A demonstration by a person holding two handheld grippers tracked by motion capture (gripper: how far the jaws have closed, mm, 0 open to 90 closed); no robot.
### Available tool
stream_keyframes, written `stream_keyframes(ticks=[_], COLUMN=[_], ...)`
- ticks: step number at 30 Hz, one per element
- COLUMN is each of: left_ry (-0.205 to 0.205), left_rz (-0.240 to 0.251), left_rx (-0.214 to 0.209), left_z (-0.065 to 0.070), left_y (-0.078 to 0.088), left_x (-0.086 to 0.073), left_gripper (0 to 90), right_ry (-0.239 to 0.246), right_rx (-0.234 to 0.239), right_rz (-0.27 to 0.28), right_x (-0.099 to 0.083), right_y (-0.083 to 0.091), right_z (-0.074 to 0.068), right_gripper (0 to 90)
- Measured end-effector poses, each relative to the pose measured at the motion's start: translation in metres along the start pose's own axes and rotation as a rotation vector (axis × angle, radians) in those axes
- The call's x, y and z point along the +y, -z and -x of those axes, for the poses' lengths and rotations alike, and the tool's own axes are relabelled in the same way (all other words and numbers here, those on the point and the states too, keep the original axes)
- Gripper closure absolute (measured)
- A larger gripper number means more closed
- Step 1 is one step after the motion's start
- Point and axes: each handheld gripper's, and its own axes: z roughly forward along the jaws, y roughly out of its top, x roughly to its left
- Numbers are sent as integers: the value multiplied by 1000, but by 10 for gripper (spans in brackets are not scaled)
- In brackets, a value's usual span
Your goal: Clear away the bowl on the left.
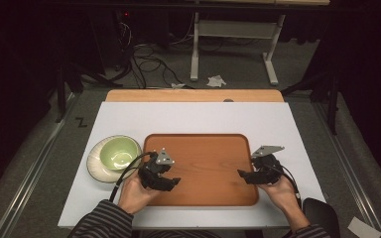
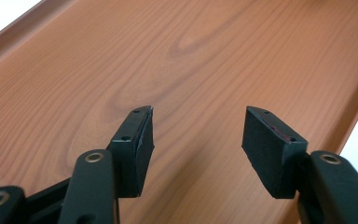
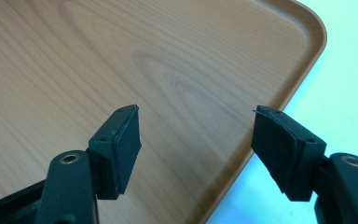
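Rectangular wooden tray (image 1: 206, 148) with rounded corners and a low raised rim, reddish-brown grain, lying flat at the near centre of the white tabletop, long side running left to right, bare inside

No readable text, label, brand or number appears on anything.

Tray (image 1: 203, 168) sits centred on the white board (image 1: 188, 116), near its front edge. Just left of the tray: bowl (image 1: 119, 151) in a plate (image 1: 95, 166). My left gripper (image 1: 171, 182) hangs over the tray's left end, my right gripper (image 1: 242, 174) over its right end, jaws facing inward, nothing between them.
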Motion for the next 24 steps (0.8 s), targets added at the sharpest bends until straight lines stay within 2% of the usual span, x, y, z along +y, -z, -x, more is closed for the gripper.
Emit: stream_keyframes(ticks=[3,7,13,24], left_ry=[1,12,51,50], left_rz=[-9,2,19,27], left_rx=[6,3,-6,6], left_z=[-1,-3,-8,-9], left_y=[0,2,6,9], left_x=[0,-1,0,-1], left_gripper=[428,426,402,389], right_ry=[1,6,11,7], right_rx=[1,5,4,12], right_rz=[1,-3,-13,-22], right_x=[0,0,0,-1], right_y=[0,-1,-1,-3], right_z=[-1,-2,-2,-2], right_gripper=[343,340,340,339])
